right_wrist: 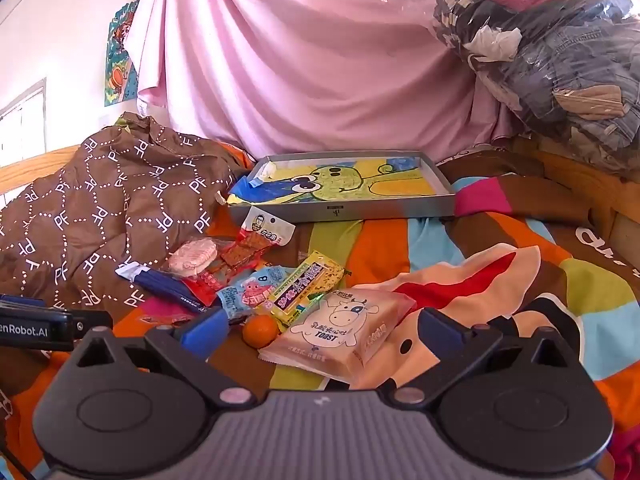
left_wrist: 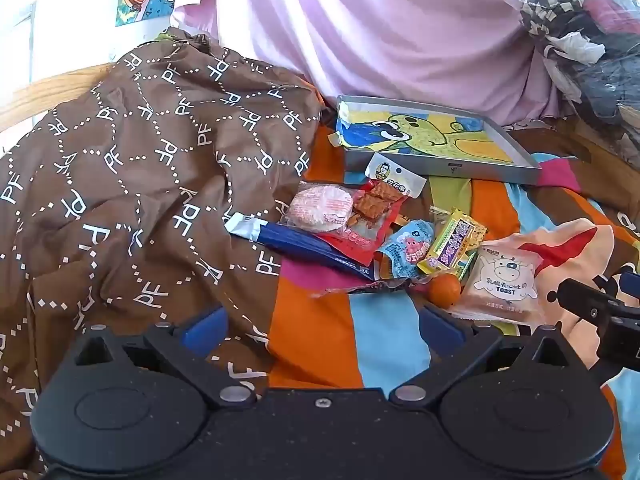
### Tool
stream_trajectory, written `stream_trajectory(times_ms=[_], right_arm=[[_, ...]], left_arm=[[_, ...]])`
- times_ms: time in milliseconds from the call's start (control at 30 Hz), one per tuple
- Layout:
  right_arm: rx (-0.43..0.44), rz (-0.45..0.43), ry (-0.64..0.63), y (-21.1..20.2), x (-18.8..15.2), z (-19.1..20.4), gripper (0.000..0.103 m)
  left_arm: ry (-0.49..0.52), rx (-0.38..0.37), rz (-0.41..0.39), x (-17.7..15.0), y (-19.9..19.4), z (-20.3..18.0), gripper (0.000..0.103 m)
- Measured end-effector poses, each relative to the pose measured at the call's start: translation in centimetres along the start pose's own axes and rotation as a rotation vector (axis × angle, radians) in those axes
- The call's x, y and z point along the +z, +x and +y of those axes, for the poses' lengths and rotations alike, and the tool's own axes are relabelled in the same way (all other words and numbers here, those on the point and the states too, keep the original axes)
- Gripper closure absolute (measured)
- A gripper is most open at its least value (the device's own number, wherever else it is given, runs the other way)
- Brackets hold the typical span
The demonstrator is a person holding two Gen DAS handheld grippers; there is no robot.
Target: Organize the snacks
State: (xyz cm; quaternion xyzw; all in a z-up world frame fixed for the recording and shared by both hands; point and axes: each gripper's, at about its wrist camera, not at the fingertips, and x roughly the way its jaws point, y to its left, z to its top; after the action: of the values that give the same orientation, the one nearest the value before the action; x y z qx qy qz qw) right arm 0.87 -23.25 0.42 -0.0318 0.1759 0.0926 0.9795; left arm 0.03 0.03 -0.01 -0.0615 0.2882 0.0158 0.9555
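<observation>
A bed with a stripy blanket (right_wrist: 372, 240). Both the left tongs (left_wrist: 320, 326) and right tongs (right_wrist: 320, 330) are spread wide, holding nothing. Just ahead lies the snack pile (right_wrist: 280, 292): toast pack (right_wrist: 340, 330), little orange (right_wrist: 261, 330). Farther back sits a grey tray (right_wrist: 344, 210).

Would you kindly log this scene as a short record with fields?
surface: striped blanket
tray: holds no snacks, only a cartoon drawing
snacks: loose pile in front of tray
nearest right gripper: toast pack, orange
left gripper: open, holding nothing
right gripper: open, holding nothing
beside pile: brown cloth
</observation>
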Motion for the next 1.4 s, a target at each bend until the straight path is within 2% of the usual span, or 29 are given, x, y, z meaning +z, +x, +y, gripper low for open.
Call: stream_trajectory(times_ms=[1400], right_arm=[[0.006, 0.025, 0.017, 0.2, -0.18, -0.24, 0.0]], left_arm=[[-0.022, -0.007, 0.016, -0.63, -0.14, -0.09, 0.002]])
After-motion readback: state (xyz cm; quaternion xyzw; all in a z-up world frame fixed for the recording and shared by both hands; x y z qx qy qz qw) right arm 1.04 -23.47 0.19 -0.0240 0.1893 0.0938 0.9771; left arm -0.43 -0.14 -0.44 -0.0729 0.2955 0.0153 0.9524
